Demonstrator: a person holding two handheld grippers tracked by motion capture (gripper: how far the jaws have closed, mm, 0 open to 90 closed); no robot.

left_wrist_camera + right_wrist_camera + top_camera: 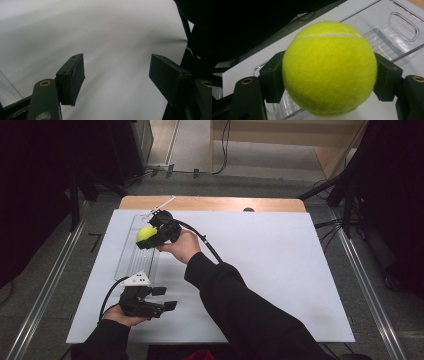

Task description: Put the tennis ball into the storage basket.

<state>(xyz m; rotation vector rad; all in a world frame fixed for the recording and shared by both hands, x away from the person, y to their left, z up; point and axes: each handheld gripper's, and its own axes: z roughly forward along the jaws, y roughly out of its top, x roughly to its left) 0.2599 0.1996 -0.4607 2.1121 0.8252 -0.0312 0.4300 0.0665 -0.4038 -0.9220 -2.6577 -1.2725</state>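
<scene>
While your right tool pinches the ball above the tray, any slackening drops it; left tool gapes wide.

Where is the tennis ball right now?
The tennis ball is clamped in the right tool, held over the clear plastic tray at the far left of the white table in the high view.

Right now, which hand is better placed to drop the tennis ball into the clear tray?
Right: its tool grips the tennis ball above the clear tray. The left tool sits open, off the tray.
</scene>
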